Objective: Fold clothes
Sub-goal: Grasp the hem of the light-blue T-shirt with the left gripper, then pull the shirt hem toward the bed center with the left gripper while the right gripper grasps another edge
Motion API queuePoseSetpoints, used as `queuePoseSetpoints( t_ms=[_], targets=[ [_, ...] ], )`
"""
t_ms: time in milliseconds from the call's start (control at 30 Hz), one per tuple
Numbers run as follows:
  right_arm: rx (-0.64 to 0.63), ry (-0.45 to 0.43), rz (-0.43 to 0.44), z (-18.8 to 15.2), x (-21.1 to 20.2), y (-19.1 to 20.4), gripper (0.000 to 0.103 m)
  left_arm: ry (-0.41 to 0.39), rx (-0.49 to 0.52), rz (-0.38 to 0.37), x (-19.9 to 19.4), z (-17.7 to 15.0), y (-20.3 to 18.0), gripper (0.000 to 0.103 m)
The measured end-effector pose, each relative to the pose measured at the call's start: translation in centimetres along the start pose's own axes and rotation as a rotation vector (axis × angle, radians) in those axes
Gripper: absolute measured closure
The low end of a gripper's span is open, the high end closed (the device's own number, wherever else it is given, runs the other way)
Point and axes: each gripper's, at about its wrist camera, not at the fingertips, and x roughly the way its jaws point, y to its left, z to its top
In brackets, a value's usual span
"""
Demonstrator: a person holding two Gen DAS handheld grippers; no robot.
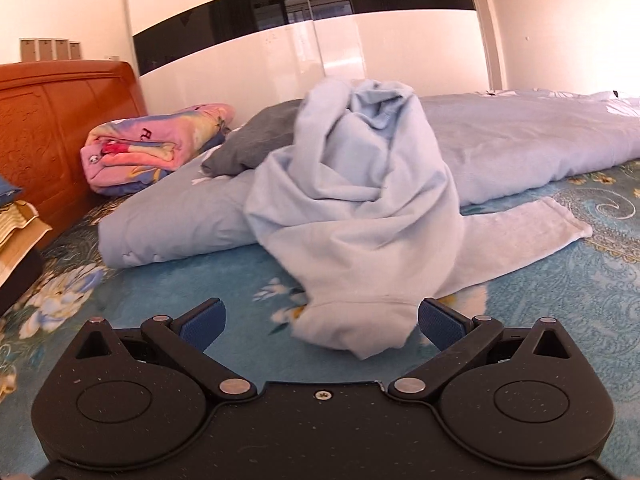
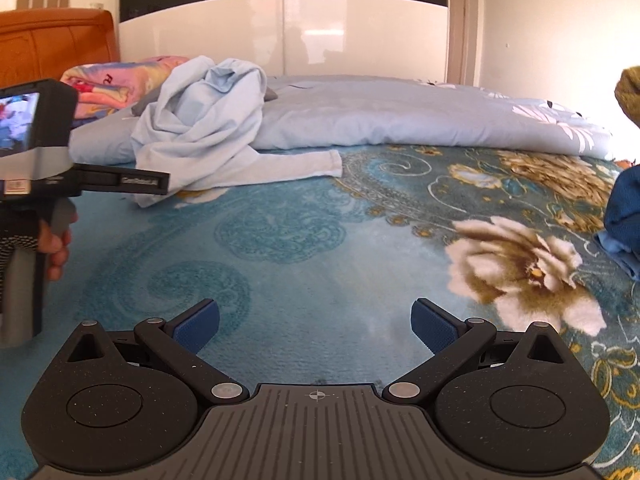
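Observation:
A pale blue hoodie [image 1: 352,208] lies in a crumpled heap on the teal floral bedspread [image 1: 200,292], one sleeve [image 1: 528,228] stretched out to the right. My left gripper [image 1: 320,324] is open, and the hoodie's near hem lies between its blue pads [image 1: 202,322] without being pinched. In the right wrist view the hoodie [image 2: 200,128] sits far left, with its sleeve [image 2: 304,166] flat on the bed. My right gripper [image 2: 316,326] is open and empty above bare bedspread. The left gripper's body [image 2: 36,152] shows at the left edge.
A folded light blue duvet [image 1: 520,144] lies behind the hoodie. A pink folded blanket [image 1: 156,144] and a grey pillow [image 1: 256,140] sit by the orange headboard [image 1: 52,120]. Dark blue clothing [image 2: 624,216] lies at the right edge. A white wardrobe [image 2: 280,32] stands behind the bed.

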Motion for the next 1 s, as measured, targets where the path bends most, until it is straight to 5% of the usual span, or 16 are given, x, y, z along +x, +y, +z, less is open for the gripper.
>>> queuePoseSetpoints(
  t_ms=[133,400,533,600,667,1000],
  targets=[
    [0.011,0.002,0.002,-0.3,0.0,-0.9,0.0,0.026,0.077,-0.004,1.6,0.1,-1.6,0.005],
    [0.061,-0.002,0.012,-0.3,-0.1,-2.2,0.0,0.076,0.066,-0.023,3.5,0.5,-2.1,0.05],
    [0.075,-0.006,0.013,-0.3,-0.2,-2.7,0.0,0.087,0.003,-0.042,3.7,0.7,-1.2,0.053],
    [0.08,-0.009,0.014,-0.2,-0.3,-2.9,0.0,0.082,-0.019,-0.032,3.5,0.9,-0.9,0.081],
    [0.082,-0.012,0.016,-0.3,-0.5,-3.0,0.0,0.081,-0.045,-0.026,3.2,1.1,-0.5,0.09],
    [0.094,-0.044,0.004,0.1,-1.8,-3.5,0.0,0.028,-0.145,-0.056,-2.5,2.7,1.8,0.095]
  ],
)
